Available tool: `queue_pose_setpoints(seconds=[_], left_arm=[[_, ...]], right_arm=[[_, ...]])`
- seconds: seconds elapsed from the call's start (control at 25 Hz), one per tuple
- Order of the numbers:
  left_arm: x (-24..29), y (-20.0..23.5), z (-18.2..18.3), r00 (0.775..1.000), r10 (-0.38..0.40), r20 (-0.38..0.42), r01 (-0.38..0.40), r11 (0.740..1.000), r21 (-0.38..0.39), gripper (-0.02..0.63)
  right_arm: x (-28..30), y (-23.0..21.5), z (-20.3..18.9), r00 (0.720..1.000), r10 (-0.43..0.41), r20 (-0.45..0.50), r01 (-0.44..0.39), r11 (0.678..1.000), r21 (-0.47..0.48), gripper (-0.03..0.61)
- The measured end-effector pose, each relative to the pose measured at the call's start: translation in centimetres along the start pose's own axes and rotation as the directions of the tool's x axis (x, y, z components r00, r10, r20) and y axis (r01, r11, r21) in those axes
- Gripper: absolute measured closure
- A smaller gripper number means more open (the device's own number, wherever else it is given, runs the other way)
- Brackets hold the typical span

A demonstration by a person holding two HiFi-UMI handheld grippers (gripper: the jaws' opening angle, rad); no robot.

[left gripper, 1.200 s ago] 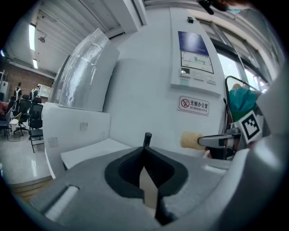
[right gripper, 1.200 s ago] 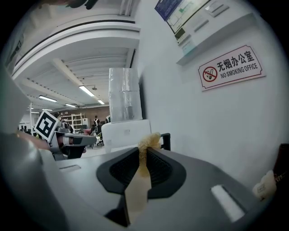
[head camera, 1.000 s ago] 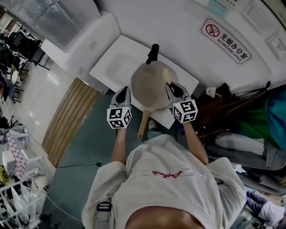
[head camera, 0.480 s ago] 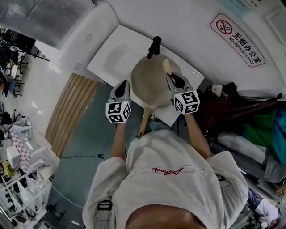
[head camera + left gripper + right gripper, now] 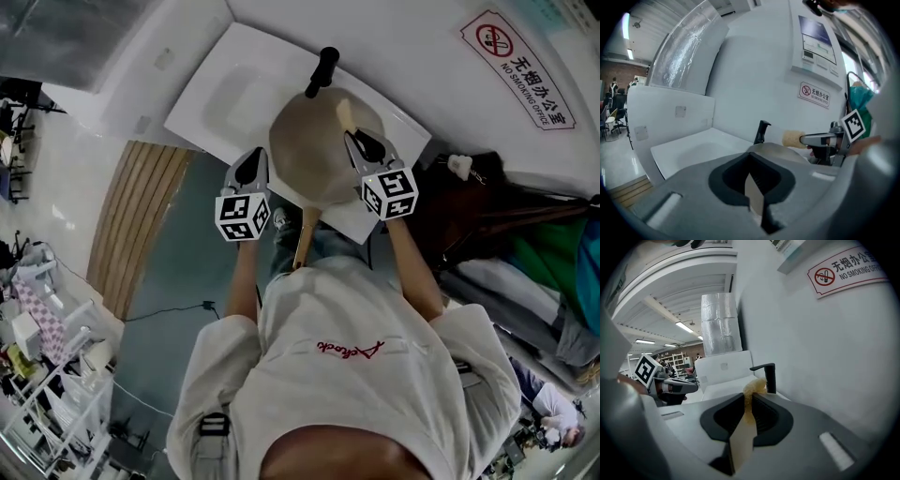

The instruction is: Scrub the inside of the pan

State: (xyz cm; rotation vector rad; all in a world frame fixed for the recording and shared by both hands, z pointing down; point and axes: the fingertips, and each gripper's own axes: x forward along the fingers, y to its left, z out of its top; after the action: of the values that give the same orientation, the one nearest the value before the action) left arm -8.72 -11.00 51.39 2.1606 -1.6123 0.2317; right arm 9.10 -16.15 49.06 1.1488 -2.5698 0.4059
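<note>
Clamping the pan (image 5: 314, 159) by its left rim, left tongs (image 5: 255, 161) closed tight over the white sink (image 5: 220, 89); right tongs (image 5: 358, 142) pinch a yellow sponge (image 5: 346, 112) at the pan's right side.

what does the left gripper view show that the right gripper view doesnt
Only the left gripper view: the pan, its edge clamped in the left gripper, and the right gripper side-on, sponge pinched at its tip. Only the right gripper view: the left gripper side-on, with shelves far behind. Both: the black tap, the no-smoking sign, the white basin and the silver duct.
</note>
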Motion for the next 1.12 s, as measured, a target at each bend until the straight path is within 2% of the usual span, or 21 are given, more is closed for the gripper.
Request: queue_pose_setpoints(seconds=[0.36,0.72,1.12], left_arm=[[1.0,1.9,-1.8,0.998,-0.046,-0.034,0.045,0.998,-0.034,0.614],[1.3,2.5,-4.6,0.996,-0.044,-0.074,0.039,0.997,-0.071,0.614],[2.6,2.5,-6.6,0.992,-0.044,-0.120,0.033,0.995,-0.091,0.601]], right_arm=[[1.8,1.2,-2.7,0.997,-0.027,-0.077,0.027,1.000,-0.003,0.523],[3.1,1.8,-4.9,0.991,-0.012,-0.134,0.009,1.000,-0.024,0.523],[4.1,2.3,-5.4,0.987,0.020,-0.160,-0.030,0.998,-0.061,0.523]])
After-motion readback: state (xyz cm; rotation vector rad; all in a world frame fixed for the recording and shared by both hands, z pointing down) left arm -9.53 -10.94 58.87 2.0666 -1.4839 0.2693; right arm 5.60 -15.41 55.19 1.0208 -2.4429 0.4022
